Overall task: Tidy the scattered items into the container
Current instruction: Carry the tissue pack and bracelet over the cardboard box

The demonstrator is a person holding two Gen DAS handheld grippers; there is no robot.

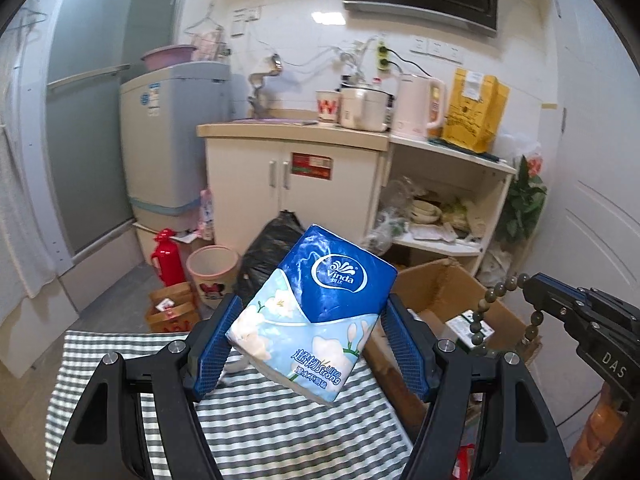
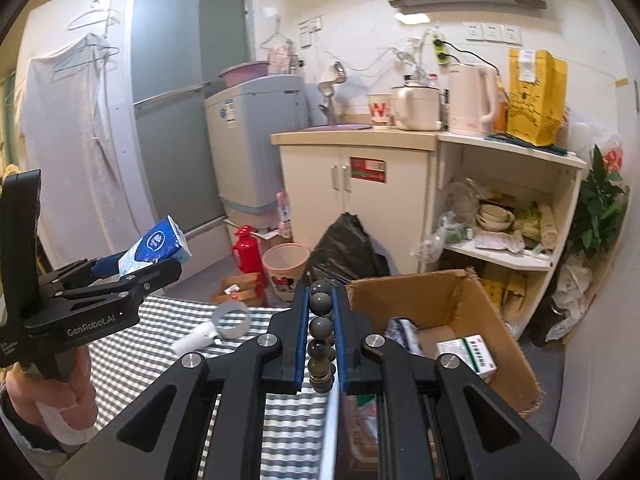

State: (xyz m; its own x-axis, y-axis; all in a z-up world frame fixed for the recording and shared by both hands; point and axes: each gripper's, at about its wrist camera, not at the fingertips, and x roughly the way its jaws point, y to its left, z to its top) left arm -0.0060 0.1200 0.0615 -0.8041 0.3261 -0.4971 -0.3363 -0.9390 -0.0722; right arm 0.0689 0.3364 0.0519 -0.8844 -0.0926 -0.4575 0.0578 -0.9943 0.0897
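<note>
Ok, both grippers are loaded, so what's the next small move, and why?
Probably carry the right gripper forward and right over the open cardboard box, then release. It is shut on the bead bracelet, the box sits just to its right, and the left gripper with the Vinda tissue pack is farther from the box.
</note>
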